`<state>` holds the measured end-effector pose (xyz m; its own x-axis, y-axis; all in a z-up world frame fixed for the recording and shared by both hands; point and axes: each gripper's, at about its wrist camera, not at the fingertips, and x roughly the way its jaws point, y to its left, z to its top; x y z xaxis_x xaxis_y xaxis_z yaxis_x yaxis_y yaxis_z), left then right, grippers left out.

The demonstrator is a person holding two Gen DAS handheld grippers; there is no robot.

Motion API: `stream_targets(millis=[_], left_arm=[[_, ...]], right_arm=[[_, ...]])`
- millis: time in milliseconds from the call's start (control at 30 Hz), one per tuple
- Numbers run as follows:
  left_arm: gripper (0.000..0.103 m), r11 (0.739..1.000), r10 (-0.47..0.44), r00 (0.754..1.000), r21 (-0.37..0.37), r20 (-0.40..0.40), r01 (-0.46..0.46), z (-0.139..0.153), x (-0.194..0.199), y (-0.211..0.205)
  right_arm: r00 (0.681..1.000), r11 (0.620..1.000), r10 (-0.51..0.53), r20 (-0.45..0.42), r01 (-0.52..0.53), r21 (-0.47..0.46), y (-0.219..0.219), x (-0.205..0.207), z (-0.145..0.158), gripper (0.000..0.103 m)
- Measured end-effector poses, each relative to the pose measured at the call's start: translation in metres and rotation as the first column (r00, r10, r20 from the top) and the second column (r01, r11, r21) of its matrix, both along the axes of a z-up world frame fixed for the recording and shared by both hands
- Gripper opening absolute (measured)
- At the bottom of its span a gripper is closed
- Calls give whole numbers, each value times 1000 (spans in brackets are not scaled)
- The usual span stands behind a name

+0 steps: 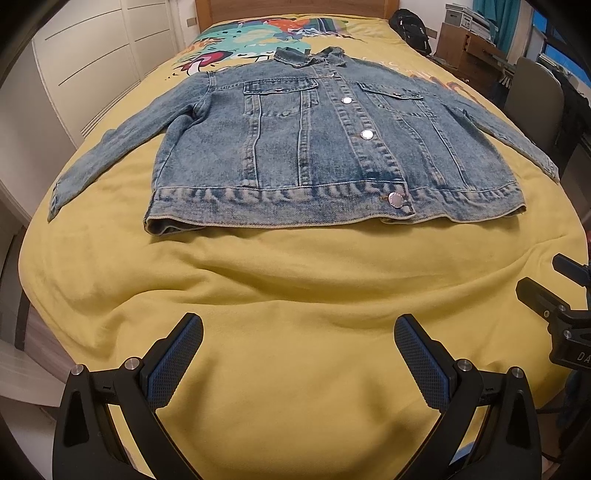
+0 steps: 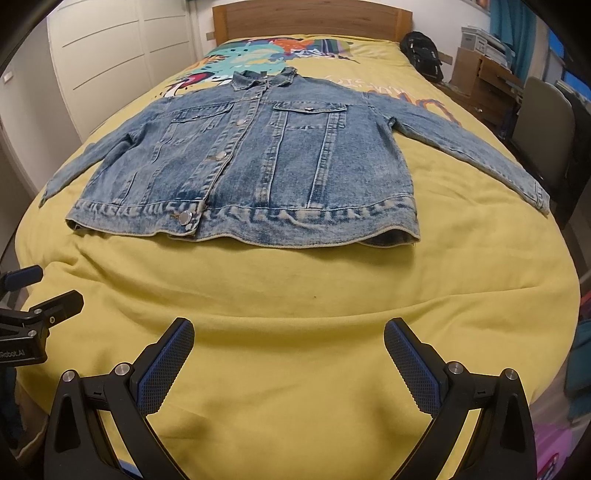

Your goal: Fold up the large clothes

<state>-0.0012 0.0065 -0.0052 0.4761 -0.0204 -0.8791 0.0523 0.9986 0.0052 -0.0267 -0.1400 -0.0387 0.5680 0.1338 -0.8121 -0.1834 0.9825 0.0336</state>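
Observation:
A blue denim jacket lies flat, front up and buttoned, on the yellow bedspread, collar toward the headboard, both sleeves spread out to the sides. It also shows in the right wrist view. My left gripper is open and empty, hovering over the bedspread near the foot of the bed, short of the jacket's hem. My right gripper is open and empty too, level with the left one. Each gripper shows at the edge of the other's view: the right one and the left one.
A wooden headboard stands at the far end. A black backpack sits at the bed's far right corner. White wardrobe doors line the left side. A desk with boxes and a chair stand on the right.

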Motion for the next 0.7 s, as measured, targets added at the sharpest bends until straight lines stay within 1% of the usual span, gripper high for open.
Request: stream_targets(millis=[233,700], left_arm=[[102,1000,-1,1000,0,-6,1,-1,0,-1],[102,1000,-17,1000,-24,-24,17,-4,0,-2]], right_arm=[[1000,1000,-2,-1,2,0,-1,0,0,103],[1000,1000,-3,-2,3,-3,-3,0,1,103]])
